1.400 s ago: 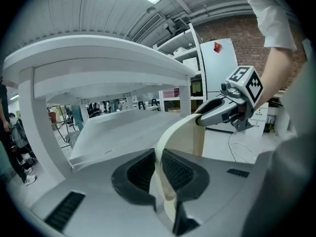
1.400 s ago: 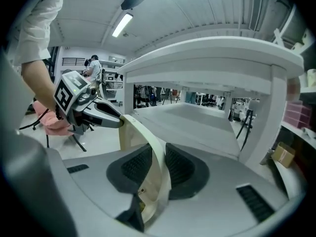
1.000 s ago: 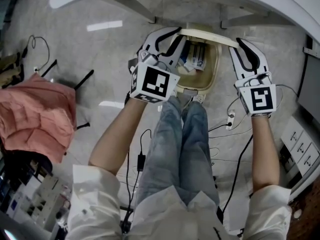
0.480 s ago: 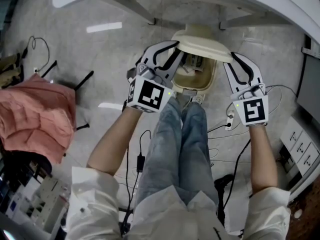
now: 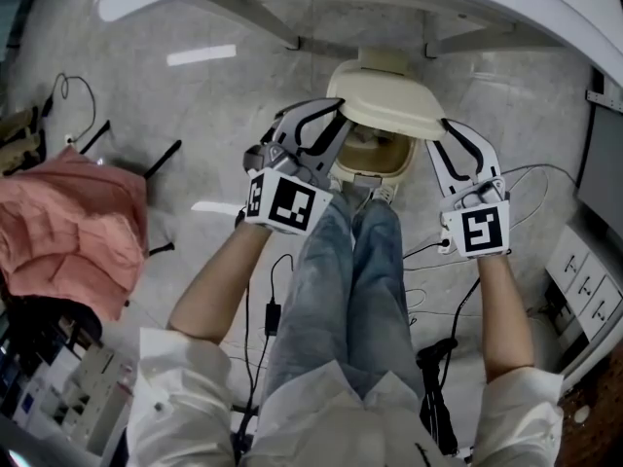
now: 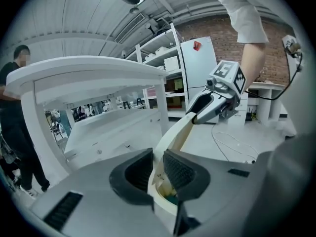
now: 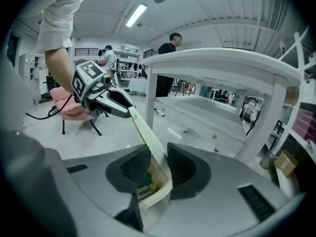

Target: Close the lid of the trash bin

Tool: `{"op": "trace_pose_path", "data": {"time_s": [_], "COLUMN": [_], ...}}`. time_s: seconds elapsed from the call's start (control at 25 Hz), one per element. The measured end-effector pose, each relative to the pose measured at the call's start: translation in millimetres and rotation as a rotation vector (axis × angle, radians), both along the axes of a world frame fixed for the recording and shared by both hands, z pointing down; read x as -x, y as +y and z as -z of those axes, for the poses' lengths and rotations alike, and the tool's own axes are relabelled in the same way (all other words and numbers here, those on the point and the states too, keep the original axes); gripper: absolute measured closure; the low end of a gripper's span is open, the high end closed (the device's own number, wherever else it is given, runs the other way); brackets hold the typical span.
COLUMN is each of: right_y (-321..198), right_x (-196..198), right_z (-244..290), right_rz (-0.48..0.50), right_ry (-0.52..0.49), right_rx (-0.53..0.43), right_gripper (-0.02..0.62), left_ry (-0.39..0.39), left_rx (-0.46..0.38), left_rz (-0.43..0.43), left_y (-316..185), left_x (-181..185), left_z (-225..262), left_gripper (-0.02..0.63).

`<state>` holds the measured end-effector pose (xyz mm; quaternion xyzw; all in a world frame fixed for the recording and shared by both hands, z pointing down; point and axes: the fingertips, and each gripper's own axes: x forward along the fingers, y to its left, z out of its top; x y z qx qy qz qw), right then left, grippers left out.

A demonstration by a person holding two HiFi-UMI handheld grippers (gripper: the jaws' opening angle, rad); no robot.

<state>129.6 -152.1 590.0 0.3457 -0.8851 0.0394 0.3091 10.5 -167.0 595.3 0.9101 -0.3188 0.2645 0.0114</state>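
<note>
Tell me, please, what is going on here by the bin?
A person stands over a cream trash bin with a claw in each hand. The left claw and the right claw each pinch one side edge of the lid. The lid sits tilted partway over the opening, not yet shut, and some rubbish shows inside the bin.
</note>
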Motion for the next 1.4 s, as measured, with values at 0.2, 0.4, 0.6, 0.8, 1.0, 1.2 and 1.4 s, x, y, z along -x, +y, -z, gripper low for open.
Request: {"op": "trace_pose_path", "data": {"time_s": [0.2,0.4,0.6,0.8,1.0,1.2,1.4], "right_y": [7.7,20.0,29.6,33.8,38.8,44.9,51.8], "right_x": [1.0,1.3,2.6,4.1,4.4,7.1,6.0], "right_z": [-1.9,-7.0,-14.4,-17.3,-21.4,-24.2,-30.0], "right_rz": [0.021,0.057,0.078,0.063,0.071,0.085,0.095], "right_ry": [0.021,0.049,0.070,0.064,0.073,0.079,0.088], "right_rx": [0.006,0.016,0.026,0.033,0.042,0.043,0.057], "right_gripper": [0.474,0.471,0.466,0.463,0.457,0.453,0.446], "left_ry": [-0.028,-0.046,-0.071,-0.078,-0.087,-0.103,-0.120], "left_rx": [0.002,0.001,0.006,0.010,0.018,0.021,0.022], "left_rz": [-0.031,-0.067,-0.106,-0.120,-0.146,-0.177,-0.201], "left_y": [9.7,21.4,30.6,35.5,40.5,47.2,53.9], "left_x": [-0.4,-0.9,-0.1,1.4,1.3,2.9,2.1], "left_z": [-2.6,-6.4,-12.9,-16.2,-20.4,-24.1,-29.5], "left_gripper": [0.529,0.523,0.518,0.517,0.511,0.506,0.502]}}
